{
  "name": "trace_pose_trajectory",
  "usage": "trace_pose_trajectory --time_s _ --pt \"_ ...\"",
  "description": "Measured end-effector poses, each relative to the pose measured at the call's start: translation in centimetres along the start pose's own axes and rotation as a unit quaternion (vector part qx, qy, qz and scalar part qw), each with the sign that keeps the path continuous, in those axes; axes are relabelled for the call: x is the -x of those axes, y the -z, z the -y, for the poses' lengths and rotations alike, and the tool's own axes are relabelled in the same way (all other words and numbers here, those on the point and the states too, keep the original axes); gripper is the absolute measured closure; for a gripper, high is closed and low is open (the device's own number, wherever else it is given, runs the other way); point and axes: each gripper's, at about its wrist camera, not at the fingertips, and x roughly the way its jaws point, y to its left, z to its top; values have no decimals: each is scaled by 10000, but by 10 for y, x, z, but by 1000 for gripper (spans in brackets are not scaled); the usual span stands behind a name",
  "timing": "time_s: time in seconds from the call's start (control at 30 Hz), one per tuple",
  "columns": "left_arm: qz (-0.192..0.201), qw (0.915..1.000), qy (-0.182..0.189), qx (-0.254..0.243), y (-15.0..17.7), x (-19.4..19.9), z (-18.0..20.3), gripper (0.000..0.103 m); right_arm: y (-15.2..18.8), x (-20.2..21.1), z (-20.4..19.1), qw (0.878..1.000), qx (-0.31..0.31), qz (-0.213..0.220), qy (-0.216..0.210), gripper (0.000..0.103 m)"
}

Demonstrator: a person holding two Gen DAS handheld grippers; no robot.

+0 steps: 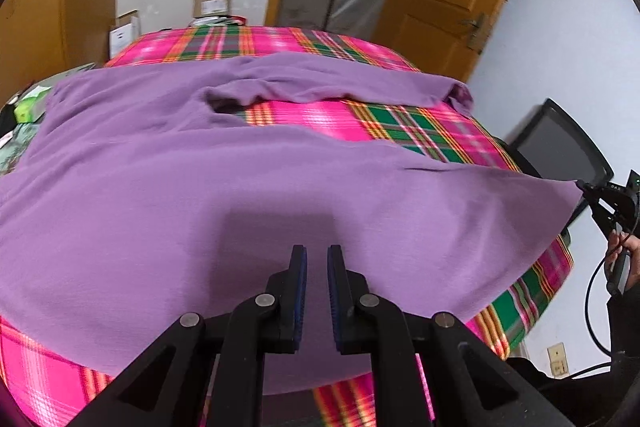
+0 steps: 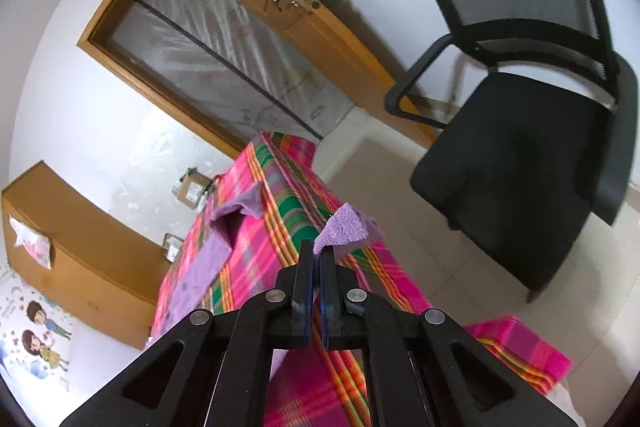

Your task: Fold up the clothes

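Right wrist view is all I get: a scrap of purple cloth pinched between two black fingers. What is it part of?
Observer: It is one corner of a large purple garment spread over the plaid cover. The right tool grips that corner past the cover's right edge.
Visitor: Is the other tool holding it too?
Observer: No. The left tool hangs over the garment's near middle, jaws slightly parted, nothing between them.
Visitor: Does the cloth lie flat?
Observer: Not quite. Its far part is bunched, and a sleeve stretches toward the far right.
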Motion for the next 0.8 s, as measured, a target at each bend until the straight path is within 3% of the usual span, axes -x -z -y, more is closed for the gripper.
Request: trace_pose_trajectory --time_s 0.13,0.27,0.37,0.47,0.6,0.8 --pt "-152 9996 187 -176 2 -9 12 92 11 -5 32 9980 -282 -356 434 97" --pt "-228 9989 294 -274 5 -14 19 92 14 6 57 9921 -504 -175 1139 91" --pt "-245 9988 309 -296 3 -17 22 92 12 15 32 9938 163 109 1095 88" --pt "-272 9985 349 -314 3 -21 26 92 24 -3 -25 9877 1382 -28 737 77" --pt "-319 9983 396 -301 5 -26 31 92 67 -52 -100 9624 2583 -843 -23 74" --pt "-324 9986 367 -210 5 -28 26 92 155 -127 -191 9024 3731 -2004 -795 77"
